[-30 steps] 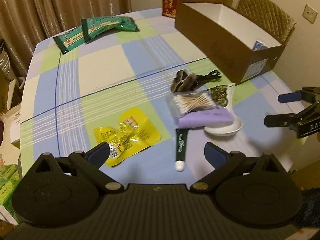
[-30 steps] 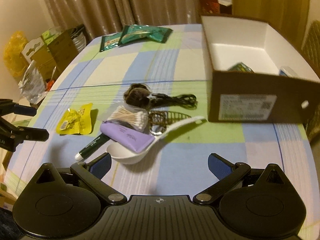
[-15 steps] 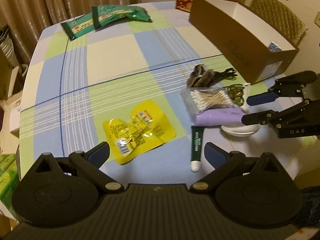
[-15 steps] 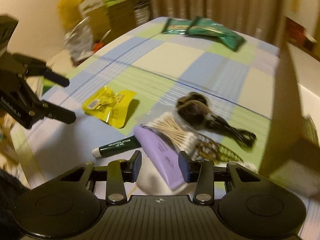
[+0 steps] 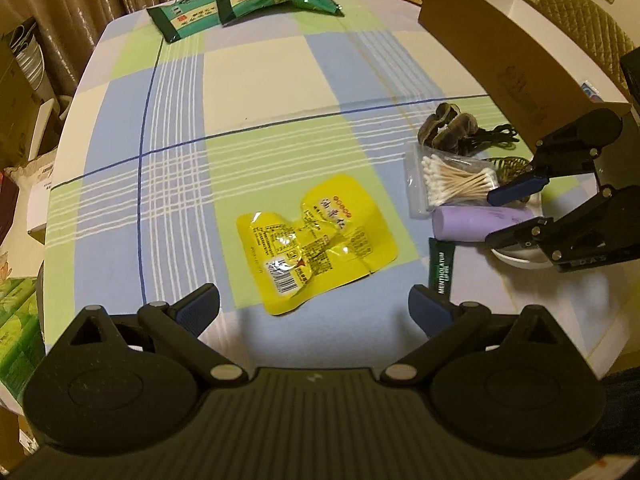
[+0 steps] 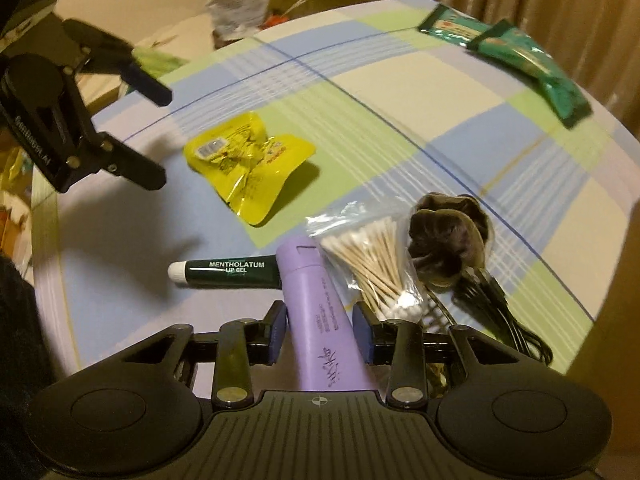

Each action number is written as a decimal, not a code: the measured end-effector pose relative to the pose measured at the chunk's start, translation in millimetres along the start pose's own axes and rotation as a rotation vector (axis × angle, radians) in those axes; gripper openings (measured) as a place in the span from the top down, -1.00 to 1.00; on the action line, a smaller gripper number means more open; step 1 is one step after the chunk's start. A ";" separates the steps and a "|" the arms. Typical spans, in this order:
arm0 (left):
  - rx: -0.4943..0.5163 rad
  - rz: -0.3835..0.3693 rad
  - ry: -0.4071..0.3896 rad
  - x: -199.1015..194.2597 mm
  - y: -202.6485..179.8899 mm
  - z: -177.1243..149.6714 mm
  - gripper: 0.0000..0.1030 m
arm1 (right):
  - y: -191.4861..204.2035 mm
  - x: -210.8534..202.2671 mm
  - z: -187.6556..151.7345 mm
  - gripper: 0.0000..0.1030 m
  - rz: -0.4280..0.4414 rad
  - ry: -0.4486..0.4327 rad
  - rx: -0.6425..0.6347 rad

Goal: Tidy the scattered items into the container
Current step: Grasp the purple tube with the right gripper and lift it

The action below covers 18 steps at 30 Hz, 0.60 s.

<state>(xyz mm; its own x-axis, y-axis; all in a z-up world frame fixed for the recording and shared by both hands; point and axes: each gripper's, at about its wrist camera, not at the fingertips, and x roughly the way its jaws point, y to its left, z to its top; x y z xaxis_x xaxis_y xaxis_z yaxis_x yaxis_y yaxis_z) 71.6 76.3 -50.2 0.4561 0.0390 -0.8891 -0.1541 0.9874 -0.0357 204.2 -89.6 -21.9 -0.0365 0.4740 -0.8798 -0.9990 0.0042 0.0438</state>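
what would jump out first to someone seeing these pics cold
The purple tube sits between the right tongs, which have just been closing around it. The bright yellow snack packet lies mid-table ahead of the open left tongs. The cardboard box waits at the far right.

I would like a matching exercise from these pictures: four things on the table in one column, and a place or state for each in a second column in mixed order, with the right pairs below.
Things
1. purple tube
2. yellow snack packet
3. green packets
4. cotton swabs bag

Places or states
A. at the far side of the table
B. between the fingers of the right claw
C. alone on the cloth, ahead of the open left claw
D. next to the dark scrunchie

Pairs: 1-B, 2-C, 3-A, 4-D
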 end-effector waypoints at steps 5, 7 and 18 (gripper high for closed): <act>-0.003 0.003 0.010 6.1 0.4 2.5 -0.93 | 5.2 13.8 3.8 0.36 0.013 0.037 -0.050; 0.010 0.002 0.014 8.2 -0.7 3.6 -0.92 | 9.1 17.0 4.1 0.37 0.003 0.042 -0.080; 0.193 -0.027 0.004 21.4 -1.0 10.6 -0.91 | 16.1 -13.0 5.8 0.39 -0.055 -0.038 -0.024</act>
<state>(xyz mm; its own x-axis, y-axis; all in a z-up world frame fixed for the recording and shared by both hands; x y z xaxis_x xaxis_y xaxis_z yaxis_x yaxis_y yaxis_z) 90.8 77.8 -64.4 0.4547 0.0115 -0.8906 0.0298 0.9992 0.0281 188.8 -90.6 -7.1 0.0189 0.5071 -0.8617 -0.9998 0.0100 -0.0161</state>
